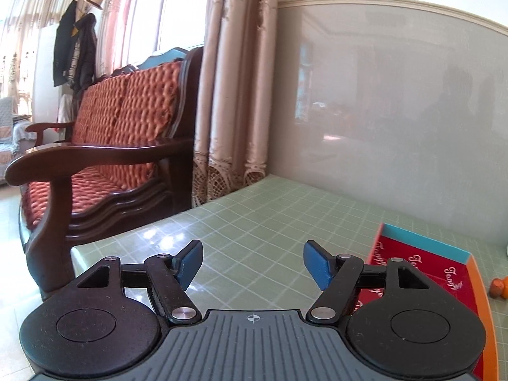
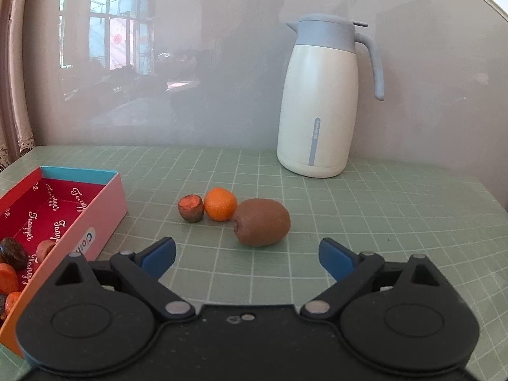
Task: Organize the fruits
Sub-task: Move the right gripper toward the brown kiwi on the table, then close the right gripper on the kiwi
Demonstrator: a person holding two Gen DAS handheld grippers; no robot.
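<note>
Left wrist view: the left gripper (image 1: 253, 265) hangs over the green gridded tabletop (image 1: 254, 209) with its jaws partly open and nothing between them. To the right of the jaws lies the red-lined box (image 1: 444, 273), only its near corner showing, and beyond that, at the frame edge, a glimpse of orange fruit (image 1: 498, 287). A wooden sofa (image 1: 127, 133) and curtains stand off to the left, beyond the tabletop.

Right wrist view: the right gripper (image 2: 247, 255) has its jaws spread wide and empty. Just ahead of them, slightly right of centre, lies the kiwi (image 2: 262, 222); further ahead and to its left sit the tangerine (image 2: 220, 203) and a small brown fruit with a reddish cut top (image 2: 190, 208), the three nearly touching in a row. The box (image 2: 95, 212) lies to the left of the jaws and already holds several dark and orange pieces. A white thermos jug (image 2: 317, 108) stands well beyond.

The step in hand looks like the approach to the next loose fruit, probably the kiwi. The next move calls for advancing the right jaws around it, closing gently, then carrying it left into the box.
</note>
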